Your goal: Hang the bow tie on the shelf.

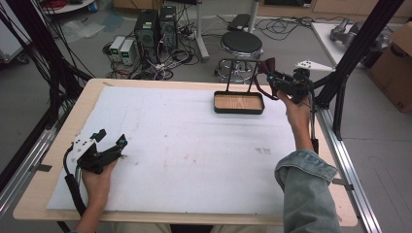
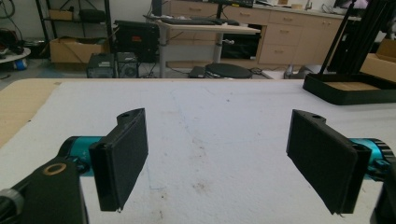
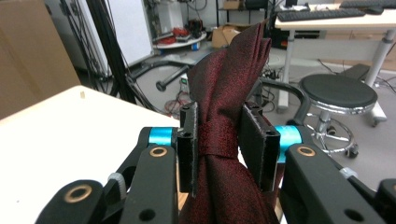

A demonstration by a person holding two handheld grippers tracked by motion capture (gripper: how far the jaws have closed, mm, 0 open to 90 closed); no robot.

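One dark red bow tie (image 3: 224, 116) pinched in right gripper (image 3: 223, 144), above black tray (image 1: 239, 110)

The right gripper's (image 3: 218, 149) pads are covering the dark red bow tie's (image 3: 229, 79) knot, its lower end running off the frame

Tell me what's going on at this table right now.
A person is working at a table covered with a white sheet, holding a tool in each hand. The right tool is shut on a dark red bow tie, pinched at its knot and held up near the far right corner, just beside a black tray with a wooden bottom. The left tool rests low at the near left of the sheet, jaws wide open with nothing between them. Nothing is visible in the tray.
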